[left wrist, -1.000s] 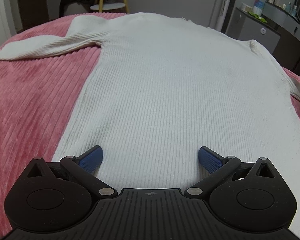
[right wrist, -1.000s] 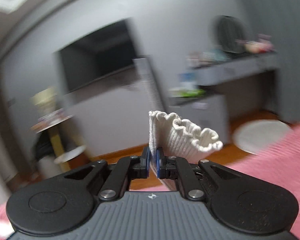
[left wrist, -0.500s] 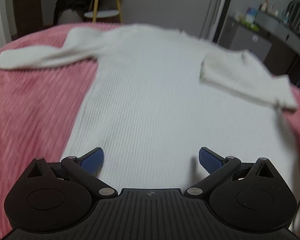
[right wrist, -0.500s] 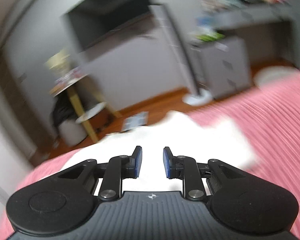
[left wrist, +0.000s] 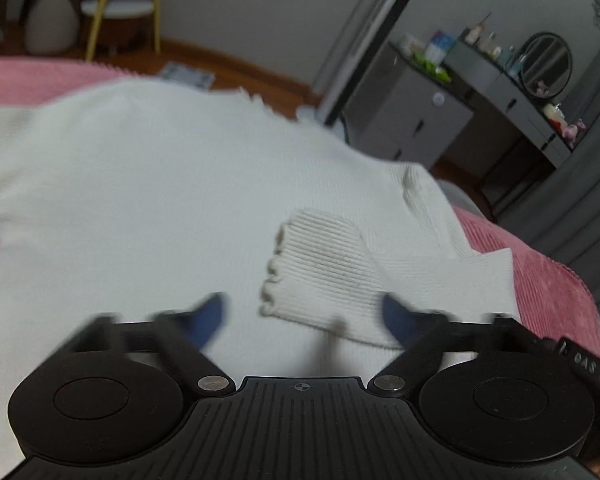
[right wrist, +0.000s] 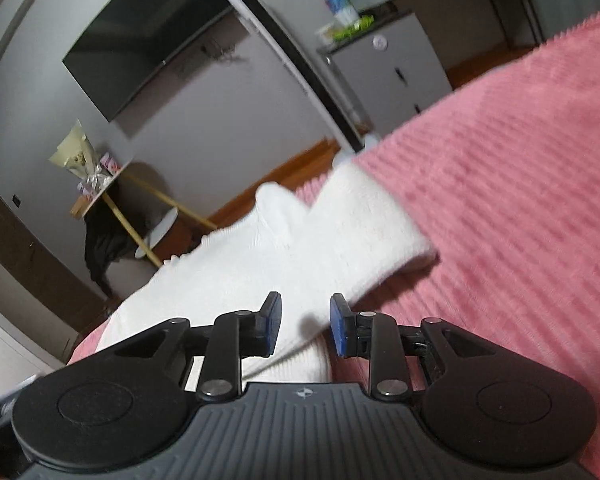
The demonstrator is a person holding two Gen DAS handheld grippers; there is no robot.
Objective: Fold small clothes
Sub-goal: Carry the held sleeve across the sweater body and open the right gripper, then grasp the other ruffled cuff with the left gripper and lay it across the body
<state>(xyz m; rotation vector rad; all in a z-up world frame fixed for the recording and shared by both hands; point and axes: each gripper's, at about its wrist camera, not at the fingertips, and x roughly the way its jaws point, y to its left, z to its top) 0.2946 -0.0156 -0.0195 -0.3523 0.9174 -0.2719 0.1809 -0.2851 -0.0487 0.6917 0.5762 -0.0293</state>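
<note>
A white ribbed knit sweater (left wrist: 148, 200) lies flat on a pink corduroy bedspread (left wrist: 540, 272). Its right sleeve (left wrist: 324, 276) is folded across the body, frilled cuff toward the middle. My left gripper (left wrist: 304, 320) is open and blurred, low over the sweater, with the cuff between its blue fingertips. In the right wrist view the sweater (right wrist: 300, 240) lies ahead on the bedspread (right wrist: 500, 200). My right gripper (right wrist: 305, 324) is open and empty just above the sweater's edge.
A grey cabinet (left wrist: 416, 120) and a dressing table with a round mirror (left wrist: 546, 64) stand beyond the bed at the right. A yellow-legged stand (left wrist: 116, 12) stands at the back left. A dark screen (right wrist: 152, 36) hangs on the wall.
My right gripper let go of the sleeve cuff and opened; the sleeve now lies folded across the sweater's body. My left gripper has moved forward and right toward the cuff, staying open.
</note>
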